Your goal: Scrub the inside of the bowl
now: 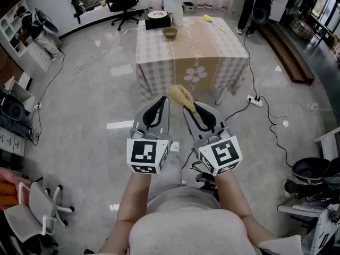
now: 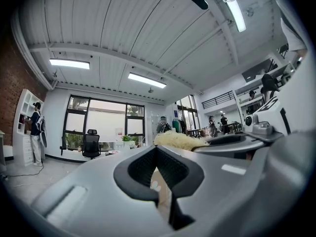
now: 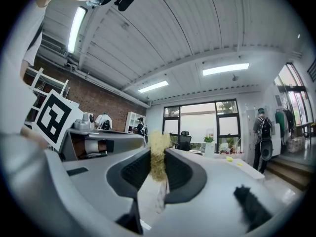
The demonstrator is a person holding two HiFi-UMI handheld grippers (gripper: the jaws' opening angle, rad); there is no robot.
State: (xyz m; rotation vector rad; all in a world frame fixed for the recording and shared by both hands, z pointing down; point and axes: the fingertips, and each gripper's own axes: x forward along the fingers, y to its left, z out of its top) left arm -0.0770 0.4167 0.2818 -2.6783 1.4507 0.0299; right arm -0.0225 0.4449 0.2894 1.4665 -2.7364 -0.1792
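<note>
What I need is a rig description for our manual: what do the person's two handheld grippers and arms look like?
Both the left gripper and right gripper have smooth light grey shells with black ribbed pads lining the jaws. Each carries a white cube with black square markers. No cables show. The person wears a light grey top; no sleeves reach the forearms.

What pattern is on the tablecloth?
The tablecloth is beige check with a white flower; head view shows it best.
</note>
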